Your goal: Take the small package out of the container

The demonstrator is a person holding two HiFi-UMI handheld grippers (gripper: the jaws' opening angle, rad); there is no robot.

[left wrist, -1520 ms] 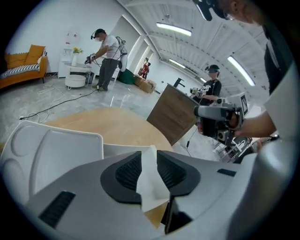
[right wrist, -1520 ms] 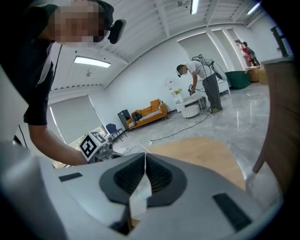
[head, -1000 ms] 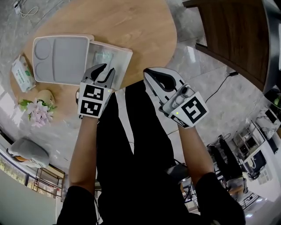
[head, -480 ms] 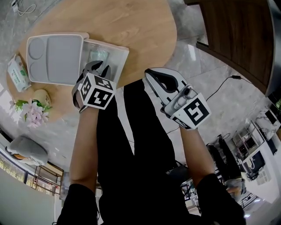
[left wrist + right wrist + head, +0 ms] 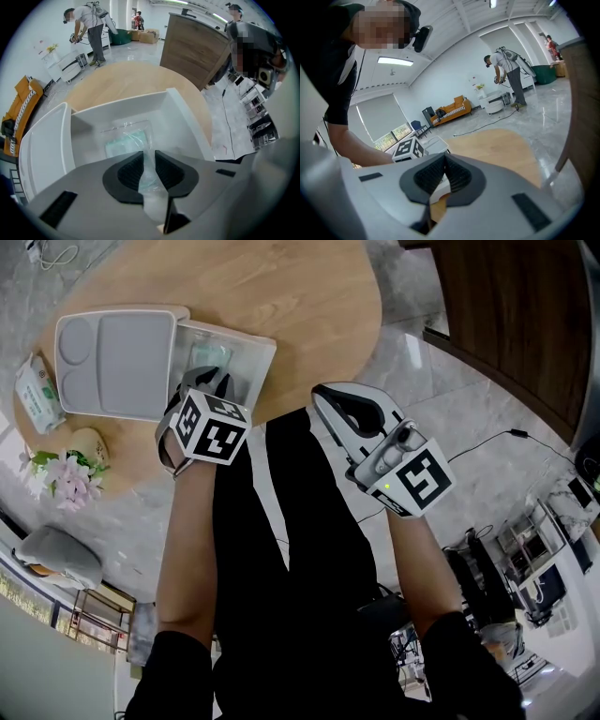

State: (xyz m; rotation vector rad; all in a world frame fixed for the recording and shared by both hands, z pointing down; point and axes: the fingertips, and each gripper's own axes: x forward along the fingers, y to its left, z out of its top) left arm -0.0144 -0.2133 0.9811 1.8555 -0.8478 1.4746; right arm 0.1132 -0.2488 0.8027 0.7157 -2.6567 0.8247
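Note:
A white open container (image 5: 253, 345) stands on the round wooden table (image 5: 281, 287), its lid (image 5: 117, 362) folded out to the left. Inside lies the small package (image 5: 125, 139), a clear plastic bag with pale green contents. My left gripper (image 5: 149, 158) reaches down into the container; its jaws are closing, with the near edge of the bag between them and a gap still showing. In the head view the left gripper (image 5: 214, 382) hangs over the container's near rim. My right gripper (image 5: 330, 401) is held off the table's edge, to the right, shut with nothing in it.
A pack of wet wipes (image 5: 36, 395) lies left of the lid, with a small vase of flowers (image 5: 66, 474) at the table's near left edge. A dark wooden cabinet (image 5: 506, 315) stands at the far right. People work in the background of both gripper views.
My left gripper has tipped forward and down into the container, and its jaws have narrowed around the bag's edge. The right gripper has barely moved.

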